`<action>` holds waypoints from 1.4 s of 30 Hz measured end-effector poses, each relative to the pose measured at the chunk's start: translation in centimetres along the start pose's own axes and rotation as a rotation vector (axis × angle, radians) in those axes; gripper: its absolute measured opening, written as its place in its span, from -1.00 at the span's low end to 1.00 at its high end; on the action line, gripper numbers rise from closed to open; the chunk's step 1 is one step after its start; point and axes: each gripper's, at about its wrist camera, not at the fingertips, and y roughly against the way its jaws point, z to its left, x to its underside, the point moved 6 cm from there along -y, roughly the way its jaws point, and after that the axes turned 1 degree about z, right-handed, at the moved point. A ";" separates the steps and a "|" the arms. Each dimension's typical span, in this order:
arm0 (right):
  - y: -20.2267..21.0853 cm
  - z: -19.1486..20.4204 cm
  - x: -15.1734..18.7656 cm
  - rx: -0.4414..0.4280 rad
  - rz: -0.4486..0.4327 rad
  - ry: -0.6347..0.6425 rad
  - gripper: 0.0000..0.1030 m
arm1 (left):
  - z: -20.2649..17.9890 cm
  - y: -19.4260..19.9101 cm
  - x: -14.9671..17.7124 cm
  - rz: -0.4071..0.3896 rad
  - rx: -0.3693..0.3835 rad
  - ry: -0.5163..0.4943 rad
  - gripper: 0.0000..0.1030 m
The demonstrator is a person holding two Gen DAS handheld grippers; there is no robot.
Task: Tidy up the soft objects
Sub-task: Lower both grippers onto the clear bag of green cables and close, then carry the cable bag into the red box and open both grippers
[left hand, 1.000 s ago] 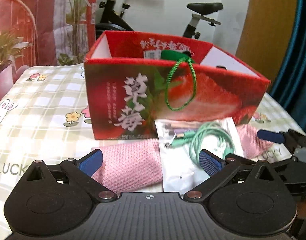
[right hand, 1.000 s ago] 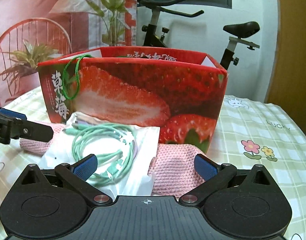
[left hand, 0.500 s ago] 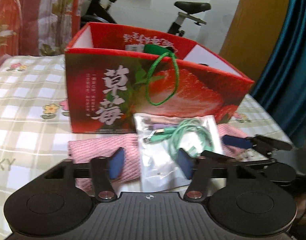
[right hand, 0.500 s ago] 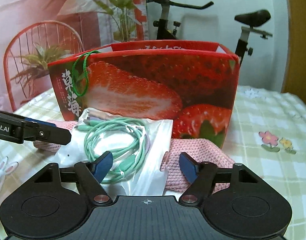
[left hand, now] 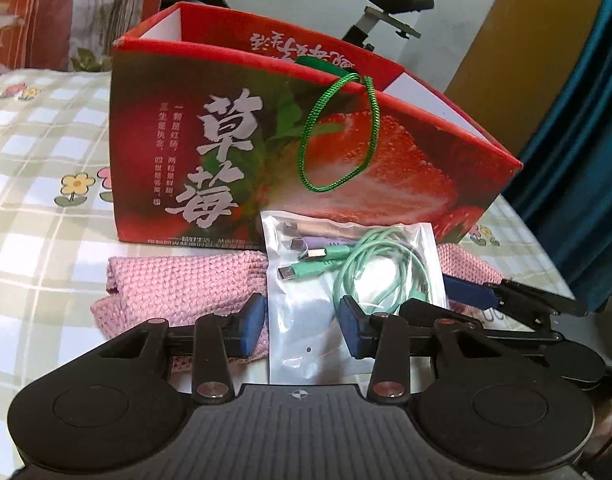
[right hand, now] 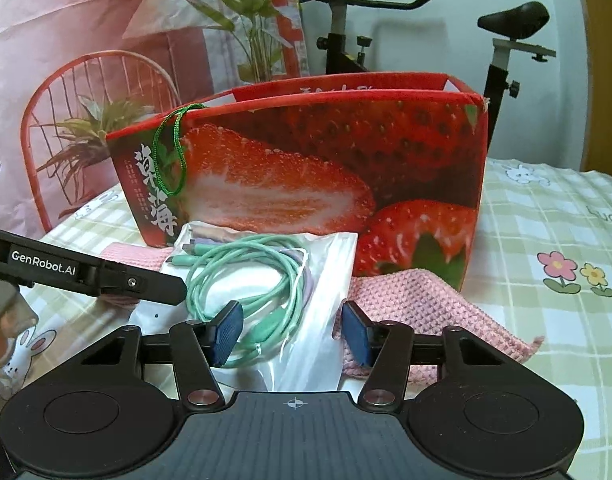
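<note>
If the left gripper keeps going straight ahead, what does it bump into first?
Probably the clear cable bag, already between the closing left gripper fingers, lying on the pink knitted cloth. Behind stands the strawberry box.

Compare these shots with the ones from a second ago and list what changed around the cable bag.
Both sets of jaws have narrowed from wide open and are closing. The left gripper and the right gripper each frame the lower part of the clear cable bag, and no pad visibly presses it. The left view has tipped downward. The bag, the pink knitted cloth and the strawberry box have not moved.
</note>
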 end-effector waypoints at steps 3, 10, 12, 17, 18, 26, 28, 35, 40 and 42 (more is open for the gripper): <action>-0.1 -0.1 0.0 -0.006 0.003 -0.004 -0.01 | -0.1 -0.1 0.3 -0.011 0.003 0.018 -0.16; -0.1 0.3 0.1 -0.017 0.003 0.009 -0.08 | -0.7 0.1 1.0 -0.033 -0.001 0.020 -0.16; -0.1 0.2 0.1 -0.024 0.003 0.003 -0.09 | -1.0 0.2 1.0 -0.032 0.006 0.018 -0.16; 0.4 -0.1 0.0 -0.038 -0.007 -0.022 -0.19 | -2.0 0.8 1.1 -0.011 0.050 0.001 -0.35; 0.6 -0.2 0.0 -0.043 -0.008 -0.030 -0.23 | -2.3 0.9 1.1 -0.004 0.061 -0.009 -0.36; 1.9 -0.6 0.4 -0.064 0.039 -0.143 -0.42 | -2.4 1.3 2.9 0.077 0.081 0.018 -0.52; 2.2 -0.4 0.7 -0.072 0.055 -0.153 -0.42 | -2.1 1.4 3.4 0.087 0.079 0.033 -0.52; 2.4 0.0 1.4 -0.066 0.078 -0.181 -0.37 | -0.9 1.6 4.3 0.103 0.088 0.062 -0.52; 2.5 0.1 1.3 -0.057 0.081 -0.173 -0.52 | -1.1 1.6 4.3 0.101 0.089 0.061 -0.52; 3.0 0.5 0.8 -0.038 0.065 -0.137 -0.80 | -1.4 1.8 4.2 0.096 0.083 0.056 -0.54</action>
